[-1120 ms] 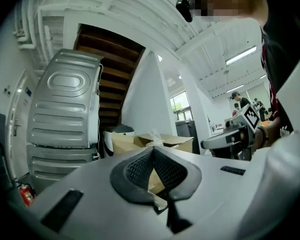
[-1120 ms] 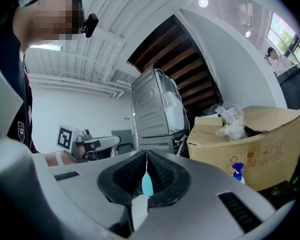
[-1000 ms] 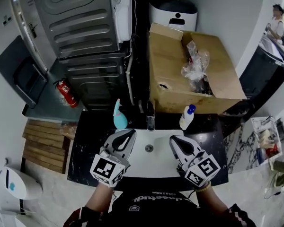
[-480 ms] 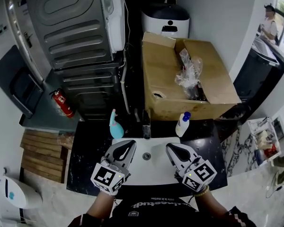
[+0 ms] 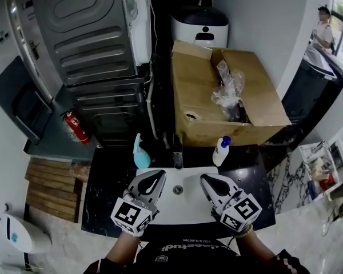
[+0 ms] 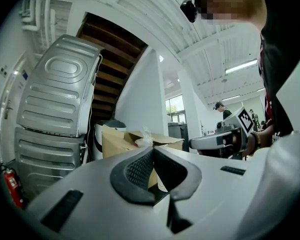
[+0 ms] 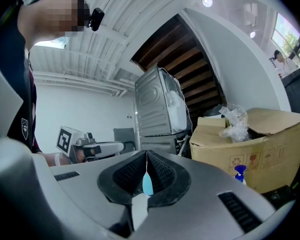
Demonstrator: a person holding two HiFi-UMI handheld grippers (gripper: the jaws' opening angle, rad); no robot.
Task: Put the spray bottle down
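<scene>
The teal plastic spray bottle [image 5: 140, 154] stands upright on the black counter [image 5: 100, 187], left of the tap [image 5: 176, 152]. A white, blue-topped spray bottle [image 5: 221, 150] stands to the tap's right. The left tool [image 5: 158, 176] and right tool [image 5: 205, 179] hover over the white sink [image 5: 183, 205], jaws together and empty.

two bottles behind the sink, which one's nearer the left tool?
The teal spray bottle, left of the faucet, just beyond the left tool. The white bottle with a blue cap stands right of it.
</scene>
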